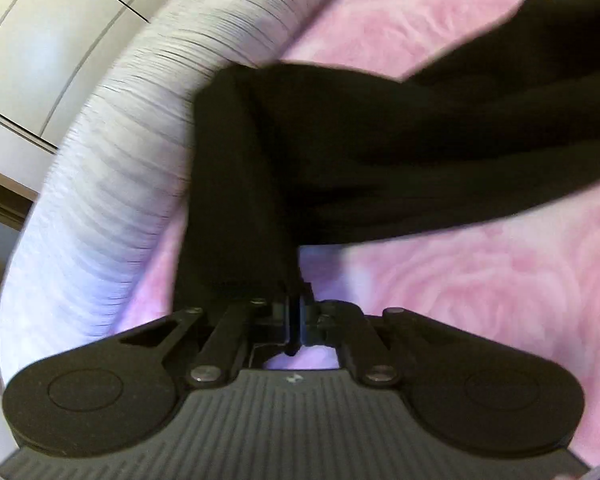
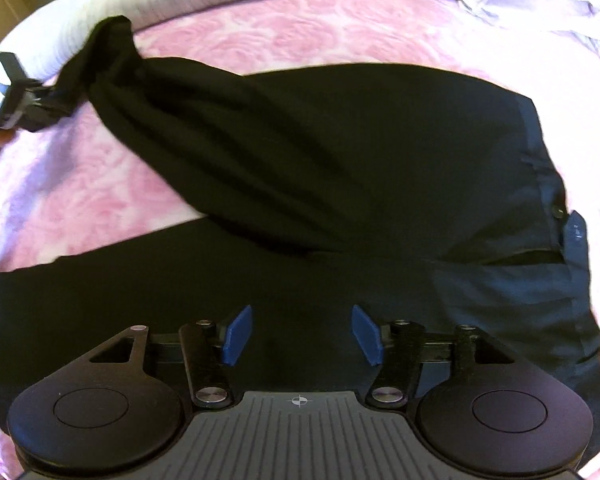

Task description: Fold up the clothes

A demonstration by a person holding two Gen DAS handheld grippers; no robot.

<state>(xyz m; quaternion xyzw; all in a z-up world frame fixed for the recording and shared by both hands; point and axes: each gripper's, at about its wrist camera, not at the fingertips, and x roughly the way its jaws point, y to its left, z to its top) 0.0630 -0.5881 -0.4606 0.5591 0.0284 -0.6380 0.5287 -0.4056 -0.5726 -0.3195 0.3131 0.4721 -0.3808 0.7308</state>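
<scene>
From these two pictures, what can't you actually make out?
- Left tool tips: left wrist view, buried in the black trousers.
- Trouser leg ends: right wrist view, one cut off at the left edge, the other bunched.
- Striped bedding: left wrist view, motion-blurred.
- Trousers' button: right wrist view, too small for detail.

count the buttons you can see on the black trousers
1: a small dark button on the waistband of the black trousers, at their right end in the right wrist view. Folds may hide others.
</scene>
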